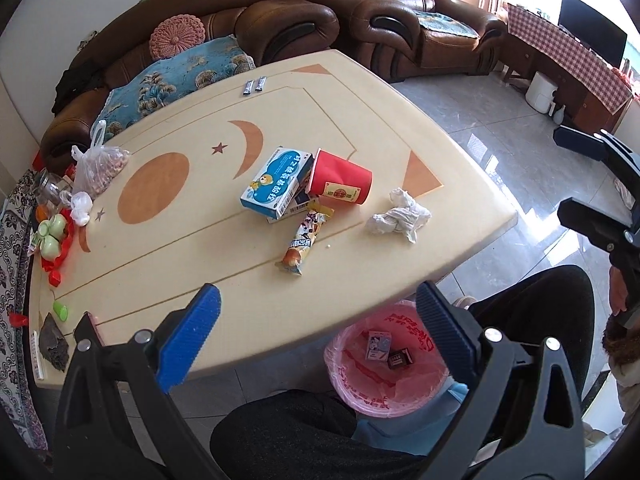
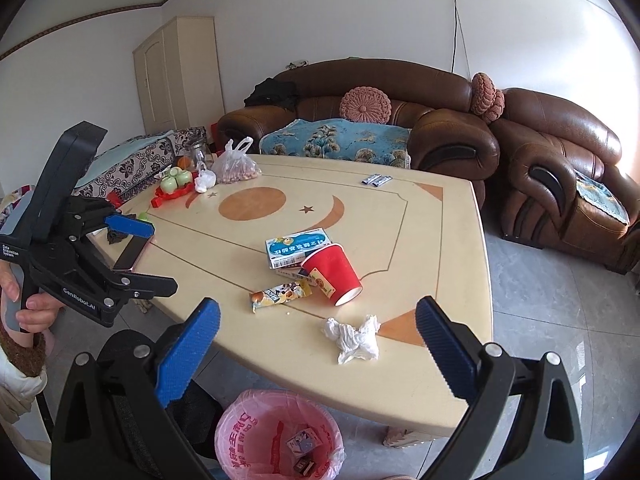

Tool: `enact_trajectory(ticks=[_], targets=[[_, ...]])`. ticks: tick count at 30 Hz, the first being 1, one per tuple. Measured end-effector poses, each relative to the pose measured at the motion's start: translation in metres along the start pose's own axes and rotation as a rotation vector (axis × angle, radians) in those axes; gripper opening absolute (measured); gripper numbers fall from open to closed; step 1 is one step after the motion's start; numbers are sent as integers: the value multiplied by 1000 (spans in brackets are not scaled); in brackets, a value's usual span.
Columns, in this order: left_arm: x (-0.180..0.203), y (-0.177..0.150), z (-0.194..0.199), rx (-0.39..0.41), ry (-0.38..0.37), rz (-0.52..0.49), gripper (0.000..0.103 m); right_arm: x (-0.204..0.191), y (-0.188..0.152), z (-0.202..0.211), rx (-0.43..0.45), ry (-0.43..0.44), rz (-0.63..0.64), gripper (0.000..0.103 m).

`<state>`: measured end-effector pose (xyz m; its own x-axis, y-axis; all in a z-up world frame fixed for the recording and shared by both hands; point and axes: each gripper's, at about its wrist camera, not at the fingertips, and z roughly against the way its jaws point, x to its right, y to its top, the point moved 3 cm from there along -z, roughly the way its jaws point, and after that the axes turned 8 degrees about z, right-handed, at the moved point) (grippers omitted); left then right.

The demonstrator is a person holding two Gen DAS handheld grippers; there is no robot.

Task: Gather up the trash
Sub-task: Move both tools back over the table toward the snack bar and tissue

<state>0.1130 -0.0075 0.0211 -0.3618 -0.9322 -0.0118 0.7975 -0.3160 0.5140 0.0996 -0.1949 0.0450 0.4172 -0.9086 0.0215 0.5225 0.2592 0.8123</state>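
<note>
Both grippers hang above the near edge of the table (image 1: 400,128), each with its blue-padded jaws spread wide and nothing between them. The left gripper (image 1: 316,340) points down over the table edge and the bin (image 1: 340,360); on its black side, seen from the right wrist, white lettering reads "GenRobot.AI" and "Data Acquisition System". The right gripper (image 2: 318,352) faces the table and sofa (image 2: 400,92).

The bin stands on the floor just below the table's near edge, lined with a pink bag (image 2: 240,432) printed in red characters too distorted to read. Two small boxes (image 2: 304,446) already lie inside.

Trash left on the table: a red cup (image 1: 340,178) on its side, carrying a yellow label with a round emblem, resting against a blue-and-white box (image 1: 276,184) printed with white Chinese characters and a cartoon bear, its barcode showing on one side. A snack wrapper (image 1: 304,240) lies just in front of them, its writing illegible. A crumpled tissue (image 1: 400,216) sits apart near the table's corner.
</note>
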Motion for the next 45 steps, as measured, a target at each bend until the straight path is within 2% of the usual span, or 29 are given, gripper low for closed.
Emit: enact_trajectory(ticks=[14, 20, 36, 45], targets=[[1, 12, -83, -106, -4, -89, 96, 21, -15, -74, -112, 43, -43, 96], [-7, 15, -124, -175, -19, -57, 96, 31, -28, -107, -167, 59, -71, 96], [-19, 23, -198, -269, -34, -47, 96, 42, -73, -201, -340, 65, -48, 96], [-19, 17, -219, -307, -54, -51, 95, 42, -89, -226, -363, 49, -10, 96]])
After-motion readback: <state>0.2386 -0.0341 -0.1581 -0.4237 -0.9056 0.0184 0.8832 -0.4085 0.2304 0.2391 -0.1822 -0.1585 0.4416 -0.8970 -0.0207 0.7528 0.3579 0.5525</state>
